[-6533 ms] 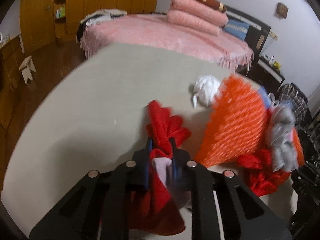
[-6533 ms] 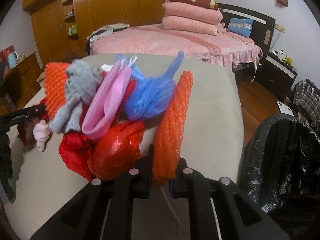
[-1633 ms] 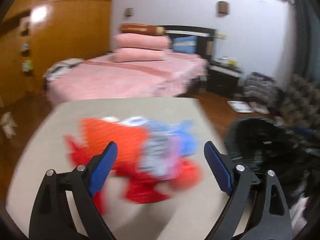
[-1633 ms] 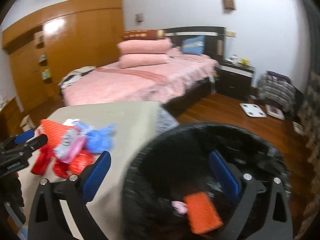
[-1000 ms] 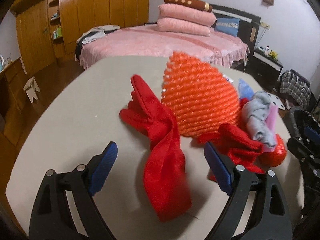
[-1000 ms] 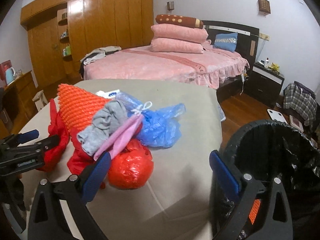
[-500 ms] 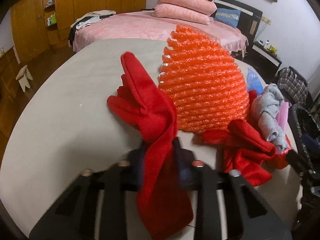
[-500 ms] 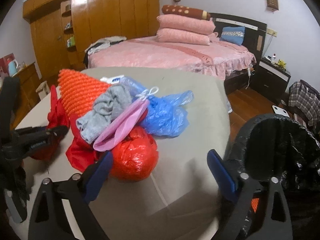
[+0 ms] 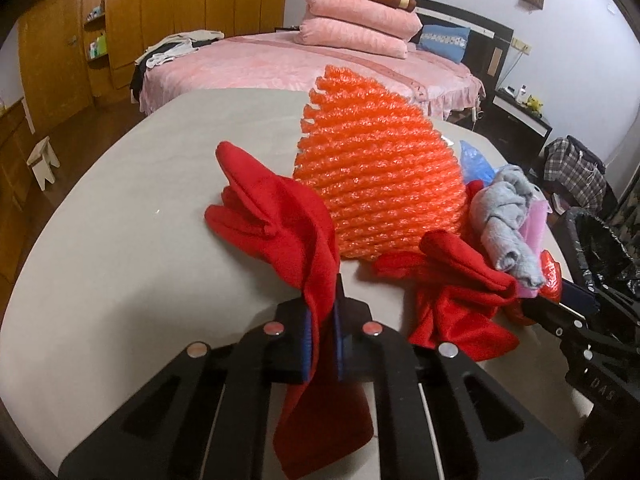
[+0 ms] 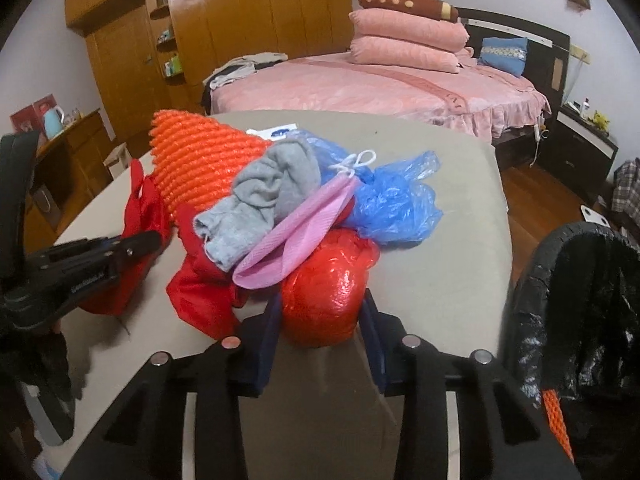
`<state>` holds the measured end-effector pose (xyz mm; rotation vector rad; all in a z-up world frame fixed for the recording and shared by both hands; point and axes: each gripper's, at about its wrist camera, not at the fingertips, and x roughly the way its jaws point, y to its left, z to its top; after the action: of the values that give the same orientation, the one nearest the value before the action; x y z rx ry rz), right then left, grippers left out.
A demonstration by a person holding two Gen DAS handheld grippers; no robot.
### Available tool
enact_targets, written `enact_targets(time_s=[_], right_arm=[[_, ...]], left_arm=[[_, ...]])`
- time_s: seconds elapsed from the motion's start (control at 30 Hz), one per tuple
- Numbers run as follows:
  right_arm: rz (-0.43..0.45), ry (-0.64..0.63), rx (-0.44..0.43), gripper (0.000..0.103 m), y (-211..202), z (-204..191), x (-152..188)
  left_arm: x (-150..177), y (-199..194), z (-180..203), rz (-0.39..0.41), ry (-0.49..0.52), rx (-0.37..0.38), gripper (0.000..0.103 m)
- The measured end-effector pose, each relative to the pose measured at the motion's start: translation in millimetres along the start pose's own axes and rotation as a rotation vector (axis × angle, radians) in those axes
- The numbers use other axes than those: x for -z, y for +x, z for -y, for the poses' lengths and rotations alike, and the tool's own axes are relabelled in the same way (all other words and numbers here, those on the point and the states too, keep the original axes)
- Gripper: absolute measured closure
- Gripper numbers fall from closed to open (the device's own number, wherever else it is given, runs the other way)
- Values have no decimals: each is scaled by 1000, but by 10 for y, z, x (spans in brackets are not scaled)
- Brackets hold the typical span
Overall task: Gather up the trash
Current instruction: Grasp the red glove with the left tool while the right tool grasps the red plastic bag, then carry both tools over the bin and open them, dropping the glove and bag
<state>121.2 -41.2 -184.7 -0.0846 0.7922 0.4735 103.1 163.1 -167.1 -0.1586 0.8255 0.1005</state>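
Note:
My left gripper (image 9: 320, 328) is shut on a red cloth (image 9: 280, 224) that lies on the grey table (image 9: 120, 248). Behind it sit an orange foam net (image 9: 372, 184), a second red cloth (image 9: 452, 292), a grey sock (image 9: 504, 216) and a pink bag (image 9: 534, 220). My right gripper (image 10: 320, 320) has its jaws closed in around a red plastic bag ball (image 10: 324, 288), touching its sides. The pile behind holds the grey sock (image 10: 268, 188), pink bag (image 10: 296, 236), blue plastic bag (image 10: 392, 200) and orange net (image 10: 196, 160). The left gripper also shows in the right wrist view (image 10: 132, 246).
A black-lined trash bin (image 10: 580, 300) stands right of the table with an orange net piece (image 10: 554, 416) inside. A pink bed (image 10: 380, 84) and wooden wardrobes (image 10: 240, 20) stand behind. A white card (image 10: 276, 132) lies at the table's far side.
Both grippers went from wide open to closed: the left one onto the red cloth, the right one moved forward and closed around the red plastic bag ball.

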Motion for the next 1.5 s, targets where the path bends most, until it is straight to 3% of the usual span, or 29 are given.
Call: enact_targets(time_s=[0.5,0.93,1.17,1.5], right_arm=[[83,11,-17,65,-531,53,-36],[163,47,-2,65,-859,212,-131],[217,97,57,65,-1093,526,-177],[246,212,211,65,-1401,1232,-30]], left_arm=[[24,-573,366,120,41,36,96],[-81,-924,784,200,96,131,96],[-178,-1022,1094,229,150,207,96],[-217,-923,1885,212,269,362,96]])
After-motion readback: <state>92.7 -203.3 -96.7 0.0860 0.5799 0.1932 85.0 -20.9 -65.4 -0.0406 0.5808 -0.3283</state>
